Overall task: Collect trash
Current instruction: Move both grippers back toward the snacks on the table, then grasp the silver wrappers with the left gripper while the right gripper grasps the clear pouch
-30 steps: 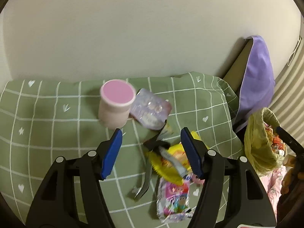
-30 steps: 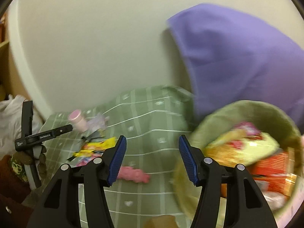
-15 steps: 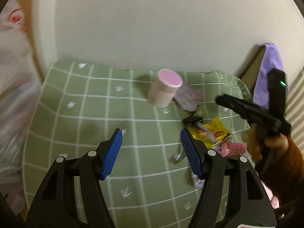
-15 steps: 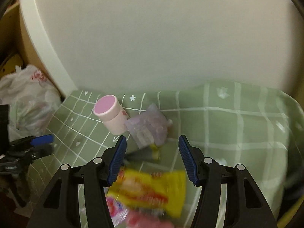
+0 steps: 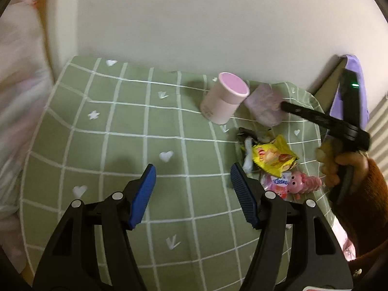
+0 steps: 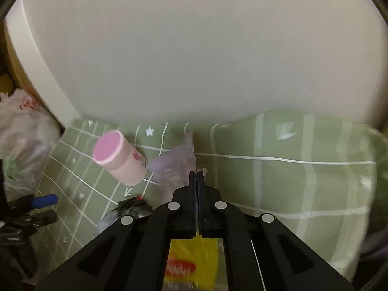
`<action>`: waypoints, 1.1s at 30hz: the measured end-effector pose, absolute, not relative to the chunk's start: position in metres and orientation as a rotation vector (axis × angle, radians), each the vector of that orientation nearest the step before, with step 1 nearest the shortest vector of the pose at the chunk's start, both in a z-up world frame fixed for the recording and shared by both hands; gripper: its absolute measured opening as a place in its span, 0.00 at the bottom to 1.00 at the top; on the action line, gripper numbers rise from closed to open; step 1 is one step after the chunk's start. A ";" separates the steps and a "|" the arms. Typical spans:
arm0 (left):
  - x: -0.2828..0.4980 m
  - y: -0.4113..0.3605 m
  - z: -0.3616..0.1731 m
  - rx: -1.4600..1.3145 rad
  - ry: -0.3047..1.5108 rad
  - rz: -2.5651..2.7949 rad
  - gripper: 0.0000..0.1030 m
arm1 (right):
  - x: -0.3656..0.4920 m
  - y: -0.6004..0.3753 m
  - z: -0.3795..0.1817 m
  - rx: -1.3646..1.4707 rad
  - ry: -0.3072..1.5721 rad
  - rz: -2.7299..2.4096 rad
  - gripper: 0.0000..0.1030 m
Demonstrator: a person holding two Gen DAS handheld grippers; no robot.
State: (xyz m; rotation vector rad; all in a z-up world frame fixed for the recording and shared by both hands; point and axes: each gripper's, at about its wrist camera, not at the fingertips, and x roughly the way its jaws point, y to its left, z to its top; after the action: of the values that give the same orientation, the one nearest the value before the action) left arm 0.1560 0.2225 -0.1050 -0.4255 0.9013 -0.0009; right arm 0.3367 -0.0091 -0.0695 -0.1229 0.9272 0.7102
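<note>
Little can be read here. The pink-and-white wrapper (image 5: 281, 181) beside the pink pig toy (image 5: 304, 184) carries blue lettering, too blurred to spell out. The yellow snack packet (image 5: 274, 157) bears a red logo patch whose letters stay illegible. The pink tube (image 6: 121, 157) shows only a small red mark.

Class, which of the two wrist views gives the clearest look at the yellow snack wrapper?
The left wrist view. There the yellow snack wrapper lies whole on the green checked cloth, its print visible. The right wrist view shows only a blurred part of it through the frame of the right tongs.
</note>
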 end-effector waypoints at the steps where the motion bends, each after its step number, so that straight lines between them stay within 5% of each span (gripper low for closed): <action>1: 0.160 0.219 -0.105 -0.421 0.898 -0.019 0.59 | 0.331 -0.018 -0.061 -0.113 0.908 0.692 0.04; 20: 0.268 0.169 -0.121 -0.384 0.982 -0.251 0.59 | 0.224 -0.157 -0.040 -0.011 0.899 0.400 0.04; 27: 0.281 0.148 -0.136 -0.328 1.072 -0.330 0.43 | 0.211 -0.163 -0.049 -0.011 0.930 0.390 0.04; 29: 0.278 0.145 -0.137 -0.311 1.060 -0.315 0.31 | 0.208 -0.159 -0.050 -0.030 0.936 0.396 0.04; 33: 0.269 0.151 -0.133 -0.322 1.032 -0.277 0.27 | 0.205 -0.156 -0.048 -0.046 0.935 0.413 0.04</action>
State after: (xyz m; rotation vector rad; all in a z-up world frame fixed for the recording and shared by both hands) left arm 0.2686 0.1514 -0.1330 -0.3217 1.0316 -0.2773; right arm 0.2049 -0.1556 -0.0480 -0.0462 0.9346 0.4131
